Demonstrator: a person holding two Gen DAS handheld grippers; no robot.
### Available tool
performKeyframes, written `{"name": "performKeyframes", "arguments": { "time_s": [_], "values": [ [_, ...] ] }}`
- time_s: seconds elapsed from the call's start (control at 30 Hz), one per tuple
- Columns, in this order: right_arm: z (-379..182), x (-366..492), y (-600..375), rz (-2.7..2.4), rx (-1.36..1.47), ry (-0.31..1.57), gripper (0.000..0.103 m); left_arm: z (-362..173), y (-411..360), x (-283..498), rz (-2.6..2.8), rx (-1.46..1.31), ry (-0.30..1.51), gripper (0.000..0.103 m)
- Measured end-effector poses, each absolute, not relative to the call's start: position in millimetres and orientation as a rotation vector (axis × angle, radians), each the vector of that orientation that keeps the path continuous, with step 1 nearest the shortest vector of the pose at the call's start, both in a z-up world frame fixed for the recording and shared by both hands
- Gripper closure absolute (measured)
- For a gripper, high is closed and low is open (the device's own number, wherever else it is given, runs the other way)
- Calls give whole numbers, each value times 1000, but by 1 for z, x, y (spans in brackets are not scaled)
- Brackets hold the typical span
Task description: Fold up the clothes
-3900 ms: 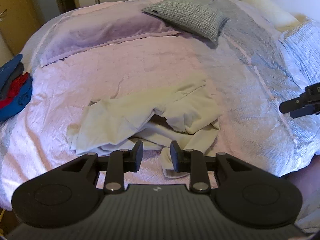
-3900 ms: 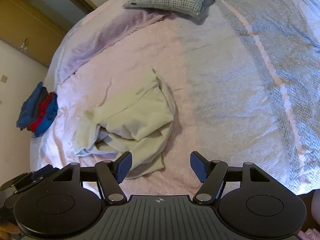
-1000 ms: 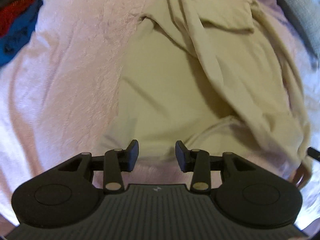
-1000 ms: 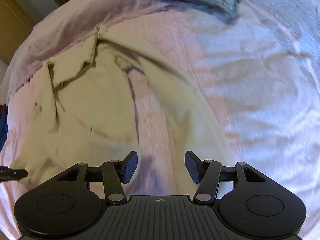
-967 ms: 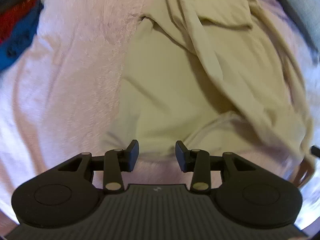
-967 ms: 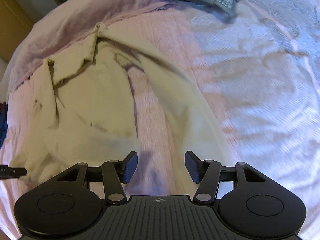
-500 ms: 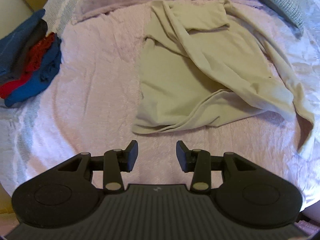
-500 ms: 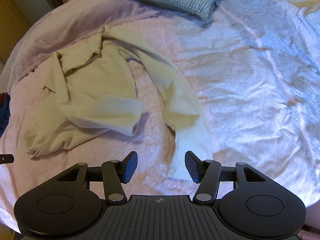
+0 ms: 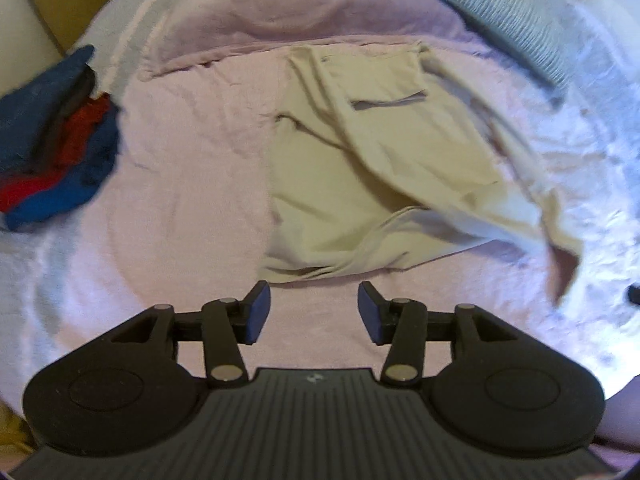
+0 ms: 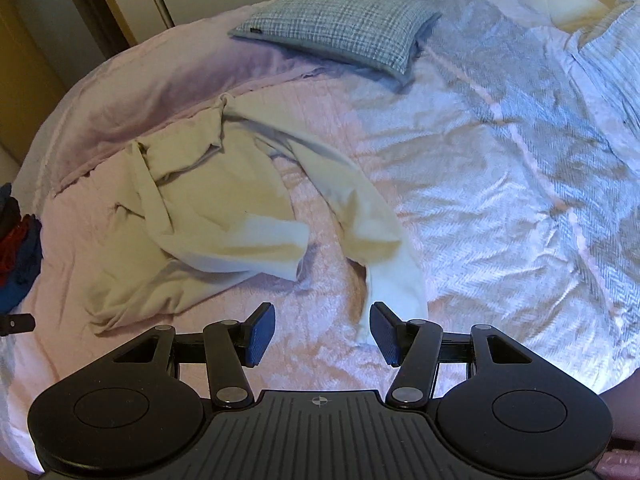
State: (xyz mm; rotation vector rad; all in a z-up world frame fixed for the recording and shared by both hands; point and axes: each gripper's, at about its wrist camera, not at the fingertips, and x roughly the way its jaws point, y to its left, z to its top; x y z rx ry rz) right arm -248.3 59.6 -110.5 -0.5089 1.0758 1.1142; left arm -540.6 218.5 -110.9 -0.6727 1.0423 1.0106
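Beige garment [image 9: 372,168]: spread rumpled on the pink bedspread [image 9: 180,200], below the checked pillow [image 10: 340,32].
Left gripper [image 9: 314,312]: above the garment's near hem, jaws opening, empty.
Right gripper [image 10: 322,334]: wide, empty, by the sleeve end.
Since a second ago, both have risen and the garment looks smaller.

Black ribbed tool [image 9: 314,312] bodies, silver pivot screws, blue-padded fingers [image 10: 260,334].
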Motion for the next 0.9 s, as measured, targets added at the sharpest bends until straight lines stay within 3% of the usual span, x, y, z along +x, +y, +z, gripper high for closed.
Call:
{"name": "performKeyframes", "arguments": {
  "time_s": [0.33, 0.5, 0.67, 0.73, 0.77, 0.8, 0.83, 0.87, 0.9],
  "values": [
    [-181, -207, 55, 1033, -545, 1174, 46, -184, 212, -516, 855, -1057, 857, 47],
    [-219, -188, 63, 1046, -585, 1176, 35, -220, 232, -491, 854, -1268, 701, 44],
    [-258, -178, 82, 1076, -599, 1154, 31, -270, 268, -467, 906, -1407, 566, 43],
    [-273, -175, 91, 1073, -625, 1151, 31, -290, 282, -457, 912, -1460, 570, 51],
    [-281, -173, 95, 1071, -641, 1149, 31, -297, 287, -455, 896, -1478, 565, 68],
    [-286, -172, 98, 1078, -663, 1143, 37, -303, 291, -453, 879, -1496, 560, 100],
    [-288, -170, 101, 1107, -693, 1132, 49, -304, 295, -454, 855, -1508, 551, 100],
    [-286, -167, 104, 1143, -722, 1126, 92, -298, 299, -458, 836, -1500, 536, 101],
    [-284, -164, 106, 1177, -748, 1125, 97, -292, 304, -463, 818, -1492, 522, 101]
  ]
}}
